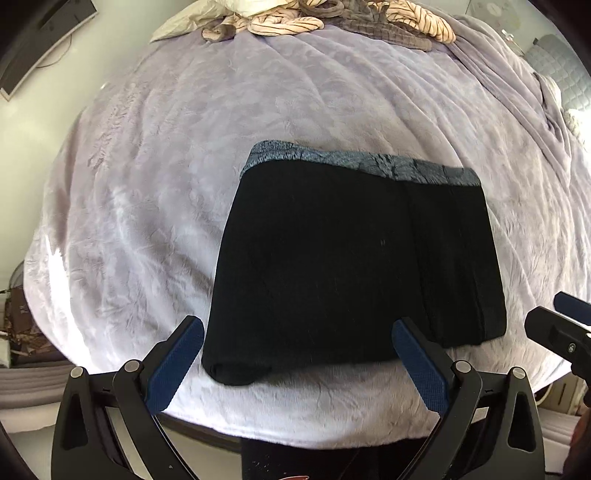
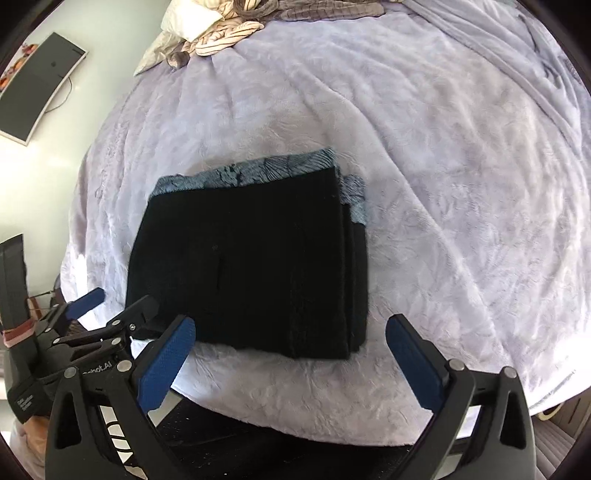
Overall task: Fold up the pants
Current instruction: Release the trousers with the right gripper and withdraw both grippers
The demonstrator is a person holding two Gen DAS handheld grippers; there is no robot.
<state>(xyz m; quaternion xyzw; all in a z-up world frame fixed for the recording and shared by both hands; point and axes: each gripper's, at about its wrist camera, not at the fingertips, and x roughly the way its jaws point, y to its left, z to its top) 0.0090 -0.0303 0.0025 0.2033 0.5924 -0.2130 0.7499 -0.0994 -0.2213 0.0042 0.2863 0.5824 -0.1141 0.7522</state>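
Note:
The black pants (image 1: 351, 258) lie folded into a compact rectangle on the lilac blanket, with a blue-grey patterned waistband (image 1: 362, 162) along the far edge. They also show in the right wrist view (image 2: 251, 258). My left gripper (image 1: 297, 332) is open and empty, just above the near edge of the pants. My right gripper (image 2: 290, 334) is open and empty, at the near right corner of the pants. The right gripper shows at the right edge of the left wrist view (image 1: 557, 321); the left gripper shows at the lower left of the right wrist view (image 2: 110, 302).
The lilac blanket (image 1: 184, 184) covers the whole bed. A pile of striped and grey clothes (image 1: 332, 18) and a pillow lie at the far end. A dark monitor (image 2: 40, 85) hangs on the left wall. The bed's near edge (image 1: 295, 435) runs just below the grippers.

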